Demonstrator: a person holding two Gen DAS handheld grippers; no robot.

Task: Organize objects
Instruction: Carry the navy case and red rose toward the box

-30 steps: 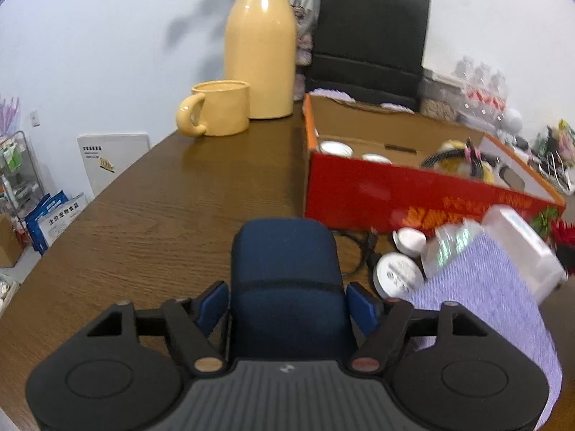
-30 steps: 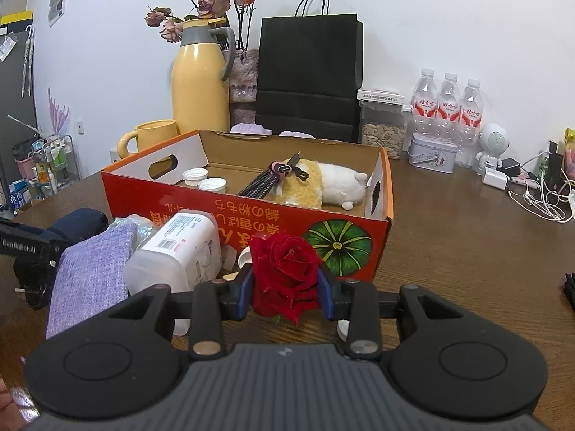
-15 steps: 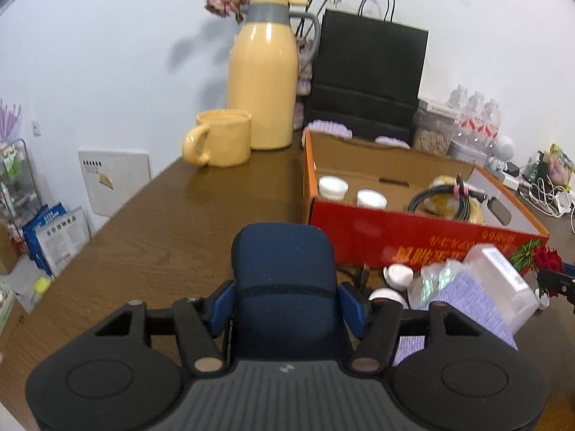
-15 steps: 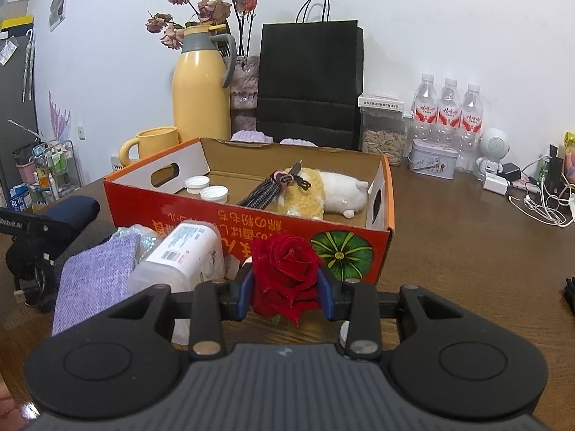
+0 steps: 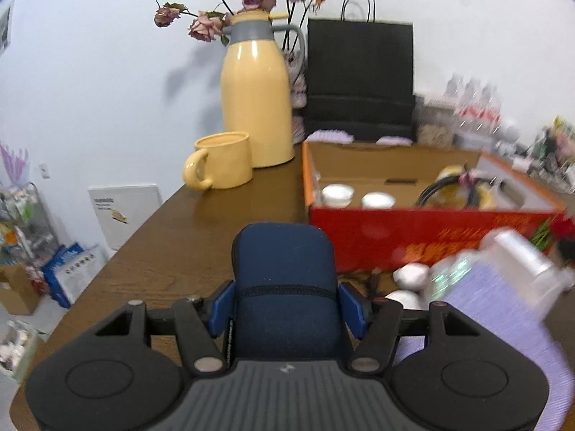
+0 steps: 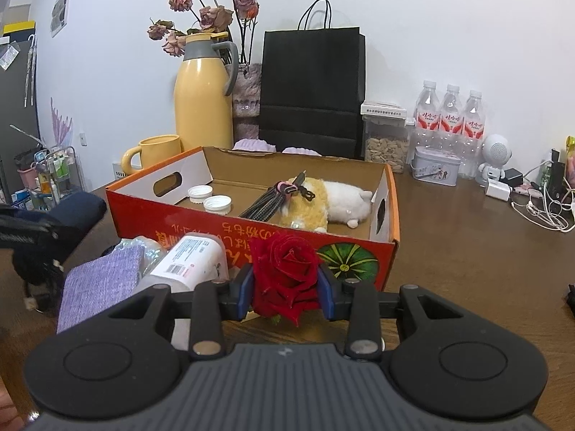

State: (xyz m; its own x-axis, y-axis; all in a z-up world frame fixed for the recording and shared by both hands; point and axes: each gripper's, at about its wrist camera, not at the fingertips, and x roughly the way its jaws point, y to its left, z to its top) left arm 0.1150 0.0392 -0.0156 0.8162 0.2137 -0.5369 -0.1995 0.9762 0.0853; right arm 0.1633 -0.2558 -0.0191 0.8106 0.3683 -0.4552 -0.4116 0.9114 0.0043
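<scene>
Blue pads of the left gripper press both sides of a navy padded pouch, held above the dark wooden table. Its counterpart, the right gripper, is clamped on a red rose just in front of the red cardboard box. Beside the rose, to its left, lie a white plastic bottle on its side and a purple cloth, both close against the box front. Inside the box sit two white lids, a bundled black cable and a yellow-and-white plush toy. Behind the box stand a yellow mug, a tall yellow thermos jug with dried roses behind it, and a black paper bag, all against a white wall. Further right along the wall are a clear jar of seeds, three water bottles, a small tin and tangled white cables.
</scene>
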